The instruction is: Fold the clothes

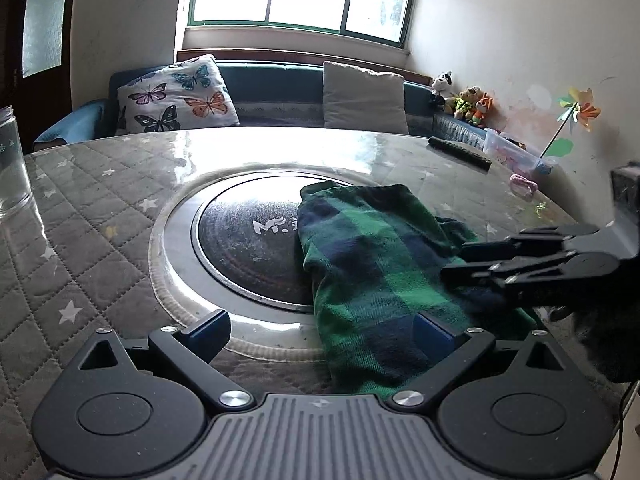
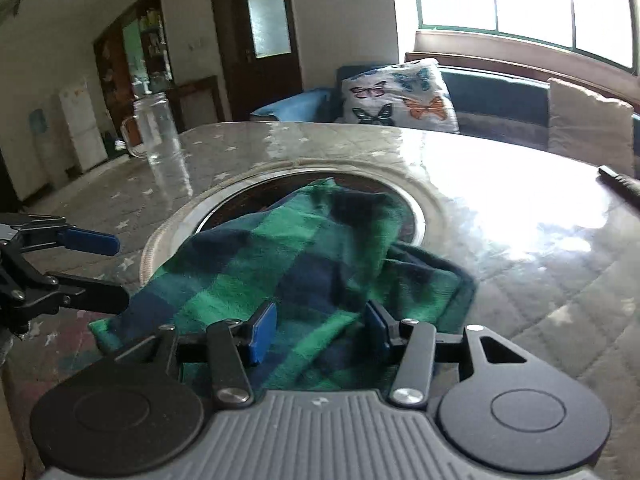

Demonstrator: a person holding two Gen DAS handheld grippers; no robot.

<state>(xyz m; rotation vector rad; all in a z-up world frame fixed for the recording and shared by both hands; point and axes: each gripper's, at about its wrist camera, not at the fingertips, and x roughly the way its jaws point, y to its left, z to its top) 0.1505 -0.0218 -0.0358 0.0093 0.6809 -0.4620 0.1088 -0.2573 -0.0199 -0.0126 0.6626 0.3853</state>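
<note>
The green-and-navy plaid cloth point(image 1: 372, 264) lies bunched and partly folded on the table point(image 1: 100, 216), covering the 3 o'clock side of its round inset plate point(image 1: 244, 256), with the left gripper point(image 1: 324, 334) spread wide and empty, the right gripper point(image 2: 320, 330) half-open astride the cloth, seemingly to grab its near edge.
</note>
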